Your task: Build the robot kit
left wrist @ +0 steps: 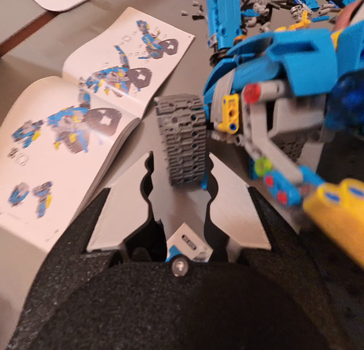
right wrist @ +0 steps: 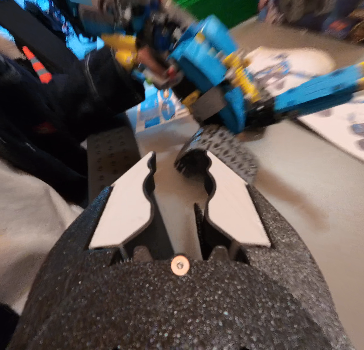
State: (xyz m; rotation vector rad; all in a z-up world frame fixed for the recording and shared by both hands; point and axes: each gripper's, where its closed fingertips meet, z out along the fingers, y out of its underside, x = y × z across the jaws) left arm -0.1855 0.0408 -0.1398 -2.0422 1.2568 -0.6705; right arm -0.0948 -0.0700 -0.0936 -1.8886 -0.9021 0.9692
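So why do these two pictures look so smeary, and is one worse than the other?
Left wrist view: motion blur smears the open booklet and the blue model; the grey track just ahead of the left tool stays fairly crisp, with mild glare on the page. Right wrist view: far blurrier, the model streaked; only the right tool is sharp. Both bend at the edges.

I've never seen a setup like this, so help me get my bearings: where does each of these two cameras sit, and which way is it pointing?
Left wrist view: sits on the left gripper, looking forward along its two open white fingers at a grey ribbed track of a blue brick model, with an open instruction booklet to the left.
Right wrist view: sits on the right gripper, looking along its open fingers at the blurred model and a grey track; a dark sleeve fills the left.
Shared: the blue model, its grey tracks, the grey tabletop.
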